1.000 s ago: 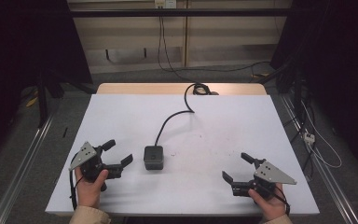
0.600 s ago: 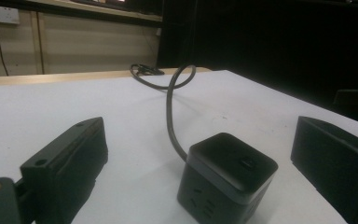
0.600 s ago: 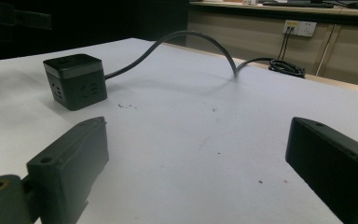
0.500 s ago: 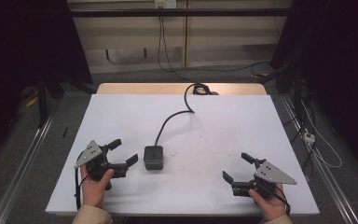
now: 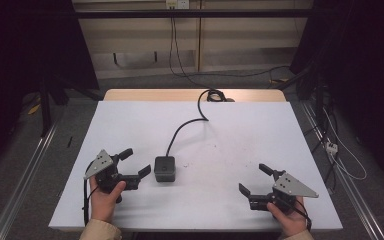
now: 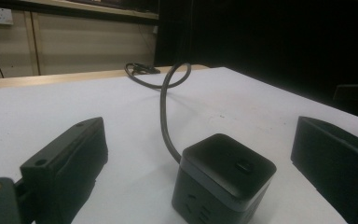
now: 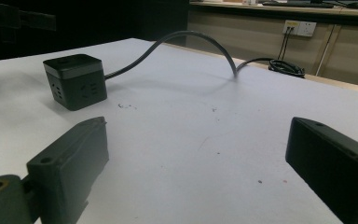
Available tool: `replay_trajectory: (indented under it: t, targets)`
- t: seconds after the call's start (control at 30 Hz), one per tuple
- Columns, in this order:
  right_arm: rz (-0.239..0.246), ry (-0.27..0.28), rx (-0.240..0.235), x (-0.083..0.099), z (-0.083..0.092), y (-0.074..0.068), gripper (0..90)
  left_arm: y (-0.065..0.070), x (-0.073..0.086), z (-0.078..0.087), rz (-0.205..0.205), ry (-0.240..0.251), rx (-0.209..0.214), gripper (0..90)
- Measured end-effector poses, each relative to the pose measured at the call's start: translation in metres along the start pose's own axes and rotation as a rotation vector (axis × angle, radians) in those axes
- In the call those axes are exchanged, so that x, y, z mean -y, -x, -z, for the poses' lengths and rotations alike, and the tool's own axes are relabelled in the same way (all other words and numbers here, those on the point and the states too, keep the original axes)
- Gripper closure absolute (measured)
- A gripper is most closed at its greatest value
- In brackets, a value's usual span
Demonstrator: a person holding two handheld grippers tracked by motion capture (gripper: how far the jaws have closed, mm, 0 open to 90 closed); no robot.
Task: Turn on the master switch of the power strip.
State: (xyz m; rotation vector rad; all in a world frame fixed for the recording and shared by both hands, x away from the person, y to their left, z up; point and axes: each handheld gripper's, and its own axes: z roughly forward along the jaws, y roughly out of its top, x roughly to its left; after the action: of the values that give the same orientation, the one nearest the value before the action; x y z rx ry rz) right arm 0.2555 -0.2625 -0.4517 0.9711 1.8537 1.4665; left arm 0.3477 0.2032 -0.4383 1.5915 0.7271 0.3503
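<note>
A black cube power socket (image 5: 164, 168) sits on the white table (image 5: 240, 135), left of centre. Its dark cable (image 5: 182, 129) runs back to a coil (image 5: 215, 95) at the far edge. My left gripper (image 5: 135, 162) is open just left of the cube, its jaws pointing at it with a small gap. In the left gripper view the cube (image 6: 223, 179) stands close ahead between the spread jaws of that gripper (image 6: 198, 133). My right gripper (image 5: 254, 179) is open near the front right with nothing between its jaws. In the right gripper view the cube (image 7: 76, 80) lies far to the left of that gripper (image 7: 198, 128).
The wooden back edge of the table (image 5: 145, 94) shows behind the white top. Metal rails (image 5: 25, 175) run along the floor on both sides. Cables lie on the floor at the right (image 5: 340, 155). A wall socket (image 7: 299, 28) sits on the far wall.
My left gripper has moved right, closer to the cube. The right gripper and the cube have stayed where they were.
</note>
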Motion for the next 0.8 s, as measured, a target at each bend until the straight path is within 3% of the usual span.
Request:
replay_trajectory:
  t: [0.8]
  targets:
    - [0.0,0.003,0.0,-0.0001,0.0001,0.0,5.1,0.0059,-0.001,-0.0102,-0.025,-0.042,0.021,7.2]
